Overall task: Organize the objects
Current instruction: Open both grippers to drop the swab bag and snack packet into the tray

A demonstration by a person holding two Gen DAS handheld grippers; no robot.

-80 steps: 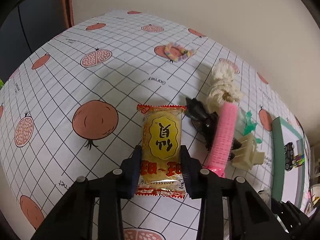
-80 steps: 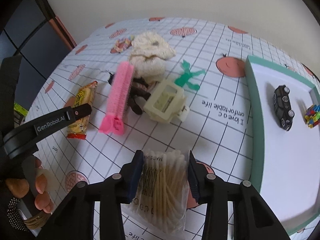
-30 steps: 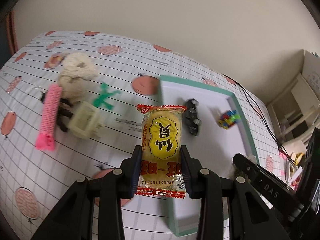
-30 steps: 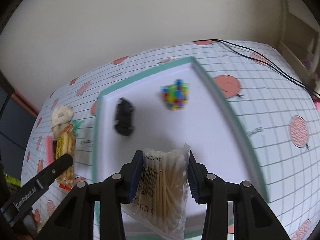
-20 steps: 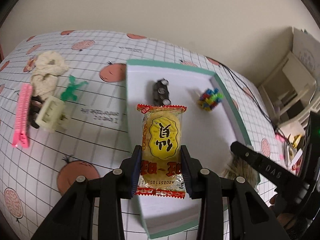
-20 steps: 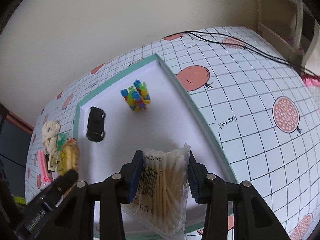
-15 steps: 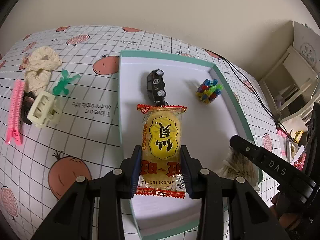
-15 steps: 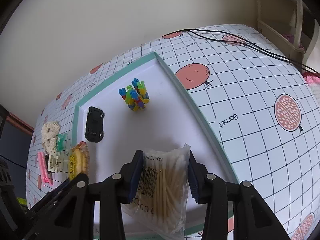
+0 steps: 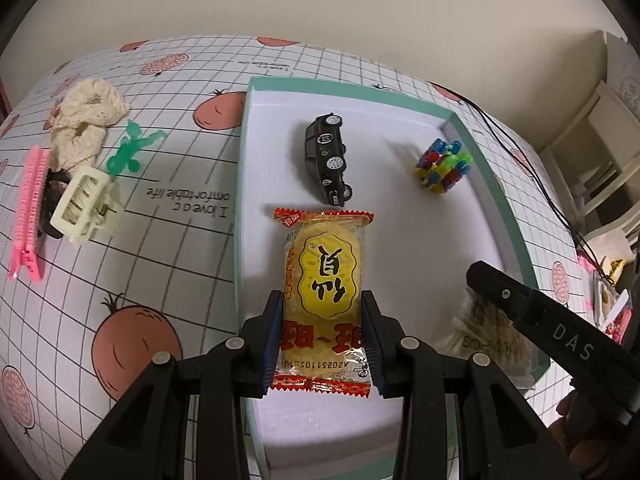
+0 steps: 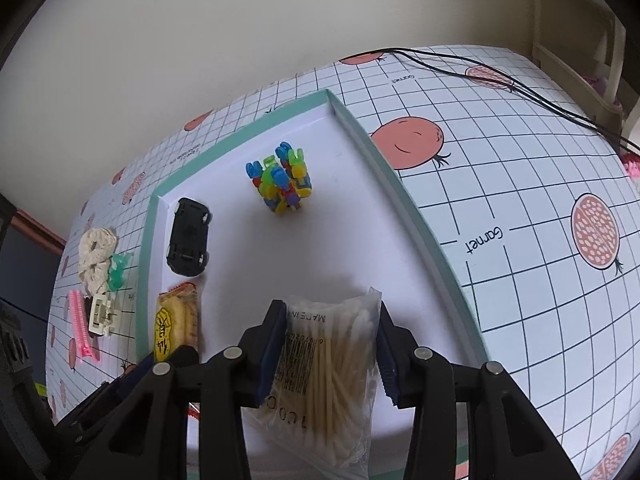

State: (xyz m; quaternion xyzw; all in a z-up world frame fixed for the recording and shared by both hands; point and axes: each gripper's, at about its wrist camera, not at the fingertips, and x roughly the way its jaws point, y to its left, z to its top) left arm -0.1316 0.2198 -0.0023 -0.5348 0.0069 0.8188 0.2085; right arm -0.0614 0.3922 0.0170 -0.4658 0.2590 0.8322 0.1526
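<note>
While the left gripper (image 9: 322,338) clamps a yellow, red-edged snack packet (image 9: 322,294), the right gripper (image 10: 331,346) pinches bagged cotton swabs (image 10: 334,376).

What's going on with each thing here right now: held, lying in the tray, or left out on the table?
Snack packet: held in left claw, over tray.
Cotton swab bag: held in right claw.
Toy car: in tray.
Block toy: in tray.
Pink roller: on table.
</note>
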